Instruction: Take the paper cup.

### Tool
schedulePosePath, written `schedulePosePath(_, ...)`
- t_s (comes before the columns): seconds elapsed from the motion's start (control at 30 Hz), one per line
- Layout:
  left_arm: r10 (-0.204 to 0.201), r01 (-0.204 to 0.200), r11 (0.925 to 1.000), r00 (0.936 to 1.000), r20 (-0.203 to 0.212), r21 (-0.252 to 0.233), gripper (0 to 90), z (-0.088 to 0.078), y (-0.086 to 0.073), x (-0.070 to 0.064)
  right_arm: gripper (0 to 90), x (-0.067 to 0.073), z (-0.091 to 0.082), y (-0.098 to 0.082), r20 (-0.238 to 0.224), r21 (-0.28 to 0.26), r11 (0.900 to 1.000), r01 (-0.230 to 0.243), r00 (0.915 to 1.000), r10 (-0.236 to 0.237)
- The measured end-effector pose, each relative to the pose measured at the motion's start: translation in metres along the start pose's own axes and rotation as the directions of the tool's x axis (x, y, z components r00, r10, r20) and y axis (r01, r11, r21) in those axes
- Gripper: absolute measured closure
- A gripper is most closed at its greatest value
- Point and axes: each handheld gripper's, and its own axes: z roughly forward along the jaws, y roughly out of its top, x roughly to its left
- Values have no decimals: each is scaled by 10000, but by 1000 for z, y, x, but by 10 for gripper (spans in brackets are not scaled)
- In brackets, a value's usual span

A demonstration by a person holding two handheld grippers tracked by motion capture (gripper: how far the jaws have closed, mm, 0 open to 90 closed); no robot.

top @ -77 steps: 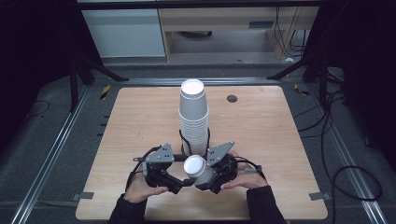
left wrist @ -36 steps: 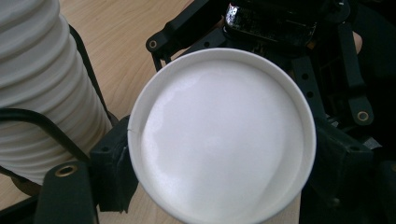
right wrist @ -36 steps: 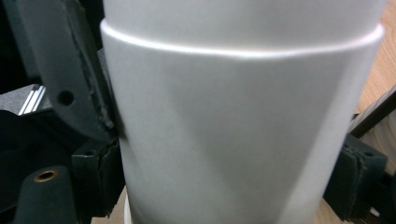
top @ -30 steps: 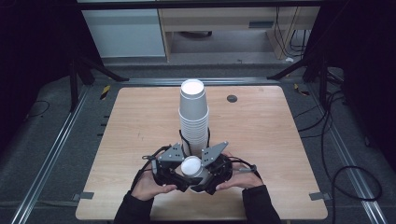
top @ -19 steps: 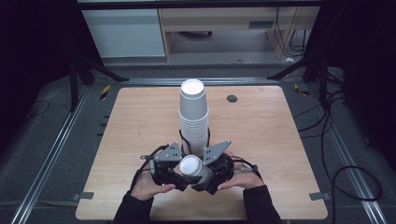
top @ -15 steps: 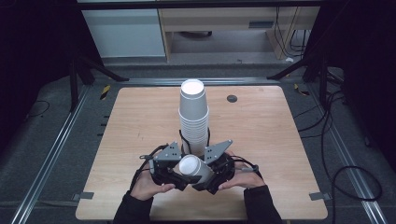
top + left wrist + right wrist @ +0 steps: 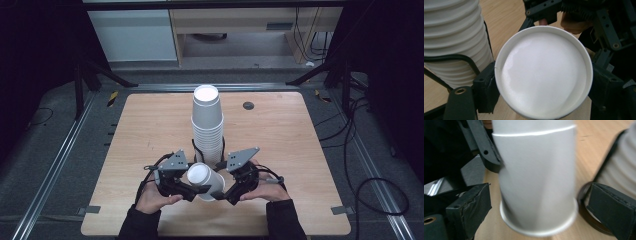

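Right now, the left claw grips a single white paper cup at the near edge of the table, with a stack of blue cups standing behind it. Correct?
Not quite: the stack of cups is white, not blue, as the high view shows. The rest holds: the left claw grips the single cup near the table edge.

Cup stack (image 7: 207,125) stands at frame centre on the table (image 7: 300,165). Single cup (image 7: 205,181) sits just below it, between left gripper (image 7: 187,190) and right gripper (image 7: 227,195).

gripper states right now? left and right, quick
Left gripper: shut on the single paper cup, pads pressing its sides.
Right gripper: open, jaws have just been opening; the cup sits between them, pads clear of it.
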Motion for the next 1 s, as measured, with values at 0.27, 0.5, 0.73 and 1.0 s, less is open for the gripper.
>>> schedulePosePath(0.27,-251,244,9992,9994,-241,-312,211,-5,-7,4,49,-1,-22,-4,582,-701,9969,-363,9975,404)
schedulePosePath(0.5,-565,515,9953,9966,-597,-823,211,-9,-16,4,38,2,-33,-17,696,-1080,9916,-707,9945,784)
schedulePosePath(0.73,-1027,908,9833,9923,-686,-1575,211,-9,-26,2,31,6,-45,-33,805,-1796,9753,-1287,9862,1449)
schedulePosePath(1.0,-1461,1261,9616,9871,-660,-2438,211,-5,-33,0,34,11,-47,-46,831,-2159,9641,-1548,9809,1761)
